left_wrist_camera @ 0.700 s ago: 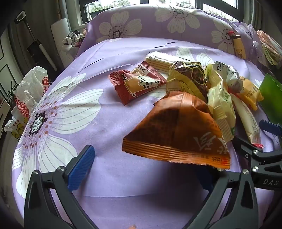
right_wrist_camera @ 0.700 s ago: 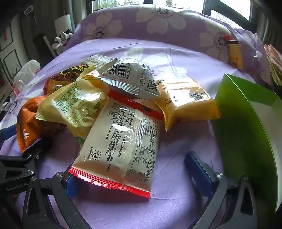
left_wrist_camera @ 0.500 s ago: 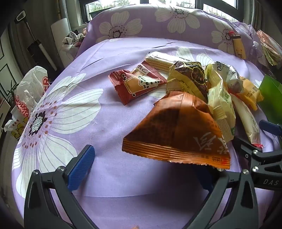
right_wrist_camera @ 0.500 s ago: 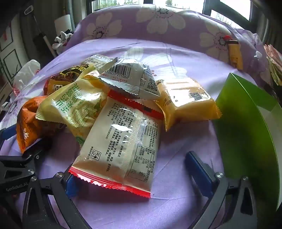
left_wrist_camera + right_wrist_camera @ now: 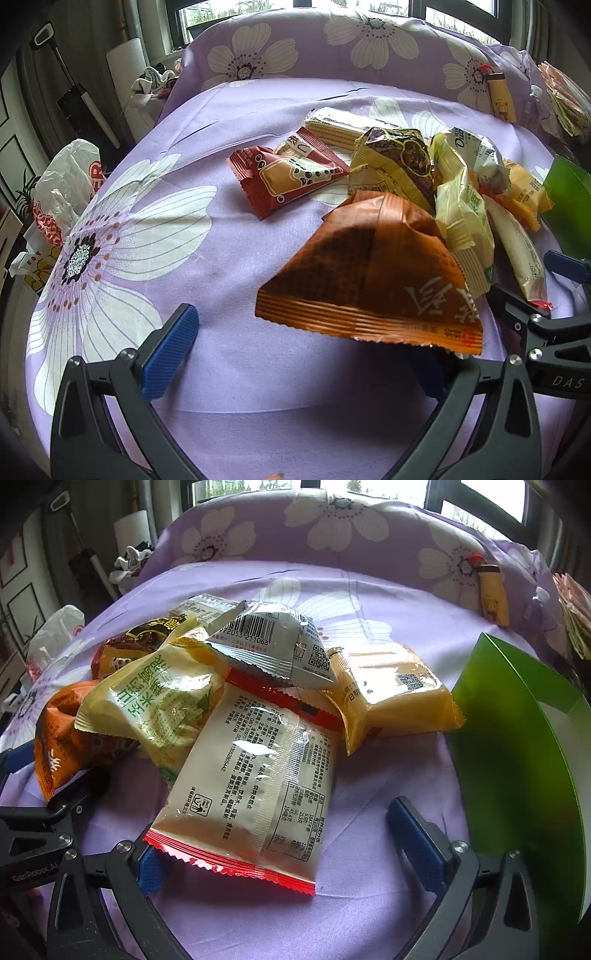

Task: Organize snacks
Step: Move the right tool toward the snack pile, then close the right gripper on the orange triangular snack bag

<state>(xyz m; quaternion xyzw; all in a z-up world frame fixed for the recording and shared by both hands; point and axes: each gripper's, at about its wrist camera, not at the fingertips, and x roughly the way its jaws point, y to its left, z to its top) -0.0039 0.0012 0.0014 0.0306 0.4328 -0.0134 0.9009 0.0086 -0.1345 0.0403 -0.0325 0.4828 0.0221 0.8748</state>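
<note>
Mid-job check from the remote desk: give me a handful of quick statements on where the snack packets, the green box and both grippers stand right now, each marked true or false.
1. Both grippers are open and hold nothing. True: left gripper and right gripper stand wide.
2. The silver barcode packet lies under the pile. False: it sits on top.
3. The green box stands to the right of the pile. True.
4. The dark red packet is buried in the heap. False: it lies at the pile's left edge, fully visible.
5. The cream packet with red ends is already in the green box. False: it lies on the purple cloth.
</note>
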